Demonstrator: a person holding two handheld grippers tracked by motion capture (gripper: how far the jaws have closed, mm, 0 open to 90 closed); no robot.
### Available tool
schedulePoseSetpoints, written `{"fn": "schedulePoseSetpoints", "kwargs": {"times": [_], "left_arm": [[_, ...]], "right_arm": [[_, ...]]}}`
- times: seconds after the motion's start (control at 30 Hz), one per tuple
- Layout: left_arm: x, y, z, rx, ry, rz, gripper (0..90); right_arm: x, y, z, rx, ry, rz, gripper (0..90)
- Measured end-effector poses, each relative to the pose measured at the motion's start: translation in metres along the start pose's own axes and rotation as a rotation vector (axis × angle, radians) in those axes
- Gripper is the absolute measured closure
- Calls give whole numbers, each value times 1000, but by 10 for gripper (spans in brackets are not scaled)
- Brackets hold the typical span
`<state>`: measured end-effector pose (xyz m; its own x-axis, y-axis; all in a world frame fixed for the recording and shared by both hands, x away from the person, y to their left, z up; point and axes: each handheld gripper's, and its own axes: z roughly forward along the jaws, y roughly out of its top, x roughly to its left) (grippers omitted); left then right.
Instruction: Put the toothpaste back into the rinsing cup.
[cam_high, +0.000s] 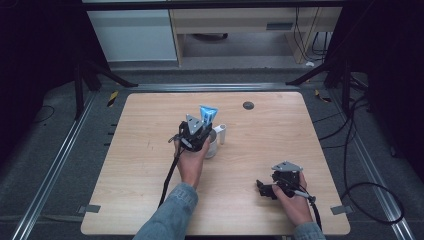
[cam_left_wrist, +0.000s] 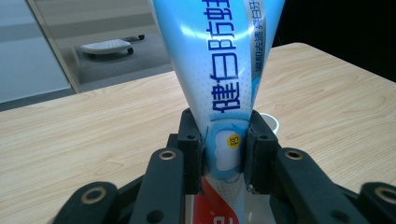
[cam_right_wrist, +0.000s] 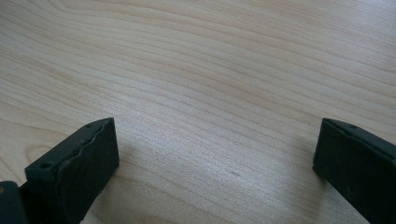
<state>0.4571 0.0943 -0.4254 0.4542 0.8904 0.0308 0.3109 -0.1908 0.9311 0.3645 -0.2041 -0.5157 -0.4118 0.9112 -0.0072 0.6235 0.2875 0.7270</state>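
Note:
A light-blue toothpaste tube (cam_left_wrist: 219, 70) with dark blue lettering stands upright between the black jaws of my left gripper (cam_left_wrist: 223, 149), which is shut on it. In the high view the tube's flat blue end (cam_high: 207, 113) pokes up past the left gripper (cam_high: 196, 134), just over a white cup (cam_high: 214, 144) on the table. A second white tube-like piece (cam_high: 221, 133) rests beside the cup. The cup's rim (cam_left_wrist: 271, 122) peeks out behind the right jaw. My right gripper (cam_right_wrist: 215, 163) stands open low over bare wood, seen at the table's front right (cam_high: 266, 190).
The wooden table (cam_high: 150, 165) has a small dark round cap (cam_high: 248, 105) near its far edge. Cables trail from both grippers off the front edge. Black stand legs and a loose cable loop lie on the floor to either side.

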Motion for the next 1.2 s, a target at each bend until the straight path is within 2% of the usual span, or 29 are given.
{"fn": "schedulePoseSetpoints", "kwargs": {"times": [0.43,0.87,1.2], "left_arm": [[1,-1,2,10,-1,-8,713],[2,4,7,41,-6,-10,691],[2,3,7,46,-10,-12,633]], "right_arm": [[0,0,0,0,0,0,4],[0,0,0,-1,0,-1,4],[0,0,0,-1,0,-1,5]]}}
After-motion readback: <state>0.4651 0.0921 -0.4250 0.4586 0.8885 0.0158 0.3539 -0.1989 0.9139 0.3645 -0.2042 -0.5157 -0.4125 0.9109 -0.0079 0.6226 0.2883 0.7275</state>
